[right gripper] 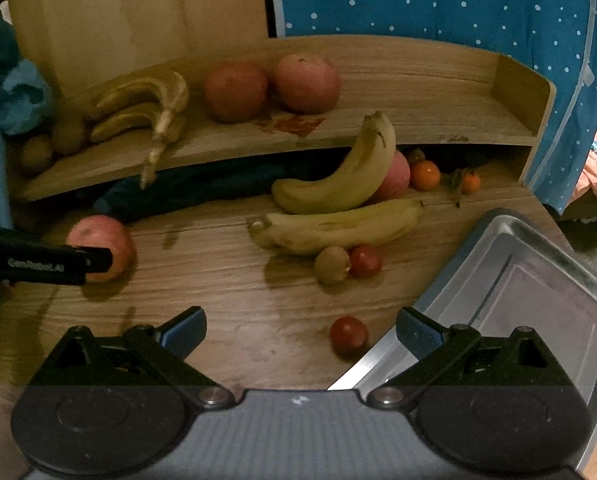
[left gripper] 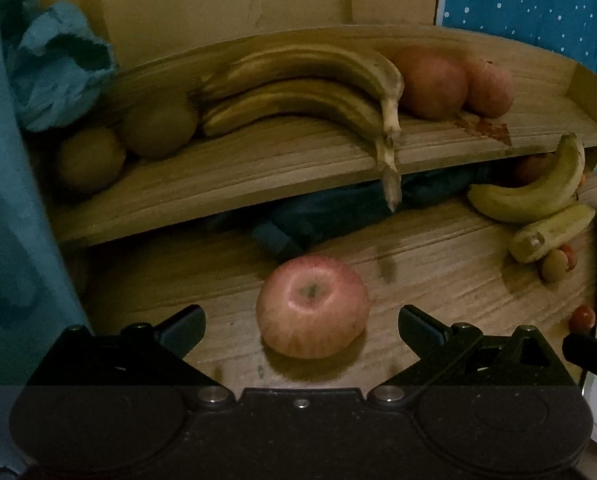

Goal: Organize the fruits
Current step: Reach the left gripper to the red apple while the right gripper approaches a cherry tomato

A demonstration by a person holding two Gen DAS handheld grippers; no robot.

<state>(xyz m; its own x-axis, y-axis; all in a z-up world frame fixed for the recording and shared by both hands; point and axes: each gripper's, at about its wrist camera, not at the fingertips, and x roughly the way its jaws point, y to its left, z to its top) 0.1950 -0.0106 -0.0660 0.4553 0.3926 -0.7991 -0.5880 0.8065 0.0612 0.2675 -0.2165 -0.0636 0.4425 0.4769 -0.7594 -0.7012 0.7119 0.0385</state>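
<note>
red-streaked round apple sits on the wooden tabletop just below the raised wooden shelf, between the spread, empty left gripper fingers; firm, smooth and fairly heavy, it wants a grip across its widest sides.

The left claw covers the lower part of the apple in the right wrist view. The steel tray is cut off at the frame edge. Under the shelf, a dark cloth lies in shadow, its outline unclear.
</note>
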